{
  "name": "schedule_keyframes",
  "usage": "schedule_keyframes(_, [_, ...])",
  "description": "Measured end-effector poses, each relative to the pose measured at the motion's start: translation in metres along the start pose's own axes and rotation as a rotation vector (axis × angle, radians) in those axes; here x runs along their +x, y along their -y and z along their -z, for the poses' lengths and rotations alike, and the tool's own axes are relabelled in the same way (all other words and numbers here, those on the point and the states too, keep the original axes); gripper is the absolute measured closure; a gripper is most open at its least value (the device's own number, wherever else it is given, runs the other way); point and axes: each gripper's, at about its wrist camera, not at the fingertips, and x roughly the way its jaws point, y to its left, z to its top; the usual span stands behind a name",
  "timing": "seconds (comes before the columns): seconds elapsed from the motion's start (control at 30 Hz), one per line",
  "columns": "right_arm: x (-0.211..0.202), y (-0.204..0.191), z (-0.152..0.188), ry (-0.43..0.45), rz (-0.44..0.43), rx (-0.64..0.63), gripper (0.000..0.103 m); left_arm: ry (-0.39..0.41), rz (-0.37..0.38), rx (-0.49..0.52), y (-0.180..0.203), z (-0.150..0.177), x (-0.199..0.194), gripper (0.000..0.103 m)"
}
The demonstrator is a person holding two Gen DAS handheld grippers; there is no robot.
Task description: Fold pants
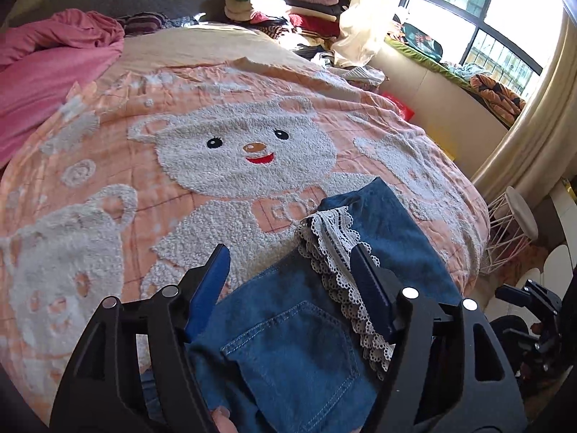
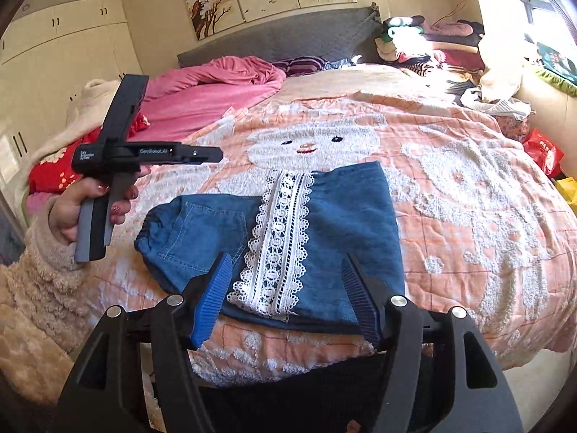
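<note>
Left wrist close above pants [image 1: 288,342], right wrist farther back, both facing bedspread [image 2: 450,180]

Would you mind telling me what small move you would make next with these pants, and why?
Probably one more fold: bring the left gripper down onto the elastic waistband end and carry it over toward the lace trim. The denim pants lie flat in a wide rectangle on the bear bedspread, and both the left and right gripper are open, holding nothing.

Matt blue denim pants [image 2: 202,231] with white lace trim [image 2: 277,238]; tufted terry bedspread [image 2: 468,195]; ribbed rubber-like tool pads [image 2: 212,299].
</note>
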Motion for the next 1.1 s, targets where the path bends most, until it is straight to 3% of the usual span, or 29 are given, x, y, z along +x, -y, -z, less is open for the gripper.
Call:
schedule_keyframes(0.1, [-0.012, -0.006, -0.002, 0.032, 0.007, -0.004, 0.030, 0.033, -0.043, 0.000, -0.007, 0.008, -0.021, 0.033])
schedule_keyframes(0.3, [-0.014, -0.041, -0.004, 0.040, -0.020, -0.074, 0.027, 0.069, -0.177, -0.006, -0.031, 0.030, -0.052, 0.027])
schedule_keyframes(0.57, [0.008, -0.086, -0.001, -0.007, -0.047, -0.179, 0.026, 0.037, -0.213, -0.128, -0.078, 0.065, -0.070, 0.024])
schedule_keyframes(0.77, [0.039, -0.114, 0.008, -0.072, -0.052, -0.275, 0.026, -0.004, -0.167, -0.236, -0.106, 0.089, -0.067, 0.024])
schedule_keyframes(1.0, [0.080, -0.133, 0.023, -0.165, -0.062, -0.344, 0.026, -0.060, 0.018, -0.351, -0.114, 0.106, -0.049, 0.024])
schedule_keyframes(1.1, [0.096, -0.144, 0.031, -0.197, -0.048, -0.395, 0.026, -0.080, 0.042, -0.376, -0.114, 0.110, -0.037, 0.024])
